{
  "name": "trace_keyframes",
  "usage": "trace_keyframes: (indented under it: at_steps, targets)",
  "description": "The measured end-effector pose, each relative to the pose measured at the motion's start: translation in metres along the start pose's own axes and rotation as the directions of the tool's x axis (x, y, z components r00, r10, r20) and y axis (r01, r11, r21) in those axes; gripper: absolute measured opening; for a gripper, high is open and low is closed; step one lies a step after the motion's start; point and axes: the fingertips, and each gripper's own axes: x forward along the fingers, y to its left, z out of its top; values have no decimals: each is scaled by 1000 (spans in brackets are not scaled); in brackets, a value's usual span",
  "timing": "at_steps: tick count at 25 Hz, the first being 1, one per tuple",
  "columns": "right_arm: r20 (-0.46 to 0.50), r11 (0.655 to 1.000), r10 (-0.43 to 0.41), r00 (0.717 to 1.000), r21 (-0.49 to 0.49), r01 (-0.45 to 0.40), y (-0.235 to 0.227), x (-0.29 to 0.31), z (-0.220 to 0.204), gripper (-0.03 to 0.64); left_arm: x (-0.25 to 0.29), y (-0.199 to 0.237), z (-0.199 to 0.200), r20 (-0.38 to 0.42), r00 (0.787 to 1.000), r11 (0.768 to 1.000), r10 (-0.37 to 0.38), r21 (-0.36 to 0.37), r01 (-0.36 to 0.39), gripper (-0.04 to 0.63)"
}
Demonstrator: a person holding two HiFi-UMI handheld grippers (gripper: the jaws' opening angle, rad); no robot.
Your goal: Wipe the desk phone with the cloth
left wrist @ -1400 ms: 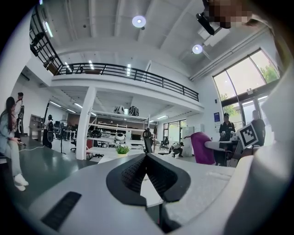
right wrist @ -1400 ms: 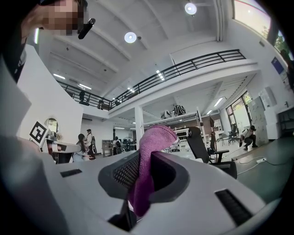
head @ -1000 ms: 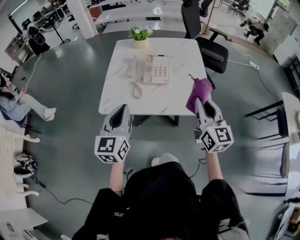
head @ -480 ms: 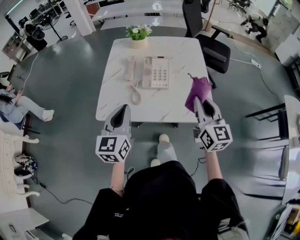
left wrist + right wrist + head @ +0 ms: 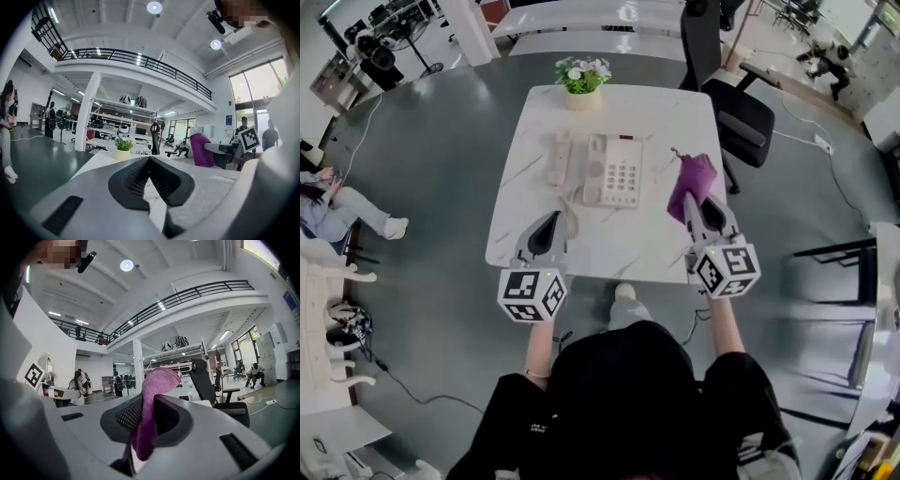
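Left gripper [image 5: 550, 218]: held over the near edge of the table, left of centre. Its own view [image 5: 150, 158] shows the jaws brought together at the tips with nothing between them.
Right gripper [image 5: 698, 200]: over the near right part of the table. Jaws pinched on the cloth, seen clearly in its own view [image 5: 146, 405].
Cloth [image 5: 689, 178]: purple, bunched, sticking up and forward past the right jaw tips and hanging down behind them [image 5: 158, 380]. It is above the tabletop, right of the phone and apart from it.
Table [image 5: 609, 246]: white marble-look top, square.
Desk phone [image 5: 615, 171]: cream base with keypad, mid-table, between the two grippers and farther out.
Handset [image 5: 559, 157]: lies on the table just left of the base, off the cradle.
Cord [image 5: 572, 212]: coiled, loops from the phone toward the left gripper.
Potted plant [image 5: 582, 75]: at the far edge of the table, behind the phone; also in the left gripper view [image 5: 123, 146].
Office chair [image 5: 741, 111]: black, at the far right corner of the table.
Seated person [image 5: 333, 204]: far left, on the floor side, well apart.
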Motion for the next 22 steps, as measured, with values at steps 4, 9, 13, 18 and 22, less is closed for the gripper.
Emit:
trace_keyframes:
  at_steps: [4,9,13,18,22]
  targets:
    - [-17,1000,15,1000,22,-15,-17,27,-3,32,23,2,-5,-18,1000,1000,18,-23,-19,-3]
    - [-38,1000,24,999,8,-24,-36,55,-7,32,48,8,-8,-37,998,998,42,-38,-43,-3]
    - [-47,999,32,998,16,-32,-47,71,-12,33,64,12,-13,-44,997,996,56,-61,-58,-3]
    - [-65,999,34,997,9,-33,-57,89,-16,34,82,12,-21,-69,996,997,56,-56,-60,-3]
    - [-85,999,20,996,-24,-22,-62,110,-21,34,93,17,-30,-112,992,996,57,-55,-64,-3]
